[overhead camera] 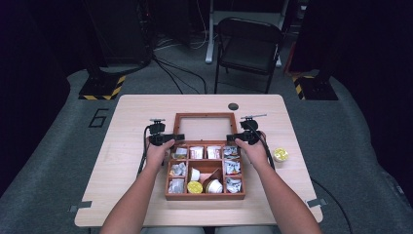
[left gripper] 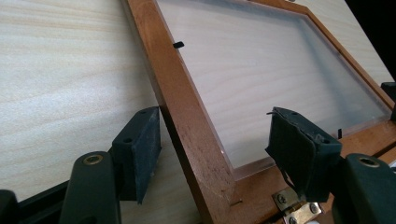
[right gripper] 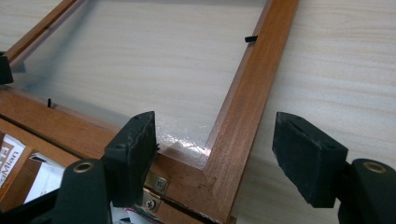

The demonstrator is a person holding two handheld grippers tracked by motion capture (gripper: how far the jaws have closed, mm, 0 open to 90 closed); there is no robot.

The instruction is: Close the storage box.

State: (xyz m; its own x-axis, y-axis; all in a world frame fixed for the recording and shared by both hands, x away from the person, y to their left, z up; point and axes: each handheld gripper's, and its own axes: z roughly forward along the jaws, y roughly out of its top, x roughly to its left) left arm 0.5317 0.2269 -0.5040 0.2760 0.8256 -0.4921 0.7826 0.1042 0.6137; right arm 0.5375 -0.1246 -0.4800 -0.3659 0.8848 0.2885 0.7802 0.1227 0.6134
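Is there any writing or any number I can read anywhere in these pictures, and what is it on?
"6": painted dark on the grey floor mat, left of the table.
"Mian", cut off at the edge: on a white and orange packet in the wooden box, right gripper view.
Print on the other packets in the box: too small to read.

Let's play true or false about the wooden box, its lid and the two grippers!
1. The lid of the wooden box lies open, flat on the table. True.
2. The left gripper straddles the lid's frame with a gap at each pad. True.
3. The yellow cup right of the box sits inside a compartment. False: it stands on the table outside.
4. The right gripper clamps a packet. False: its jaws stand open around the lid's frame corner.
5. The box is empty. False: packets and cups fill its compartments.
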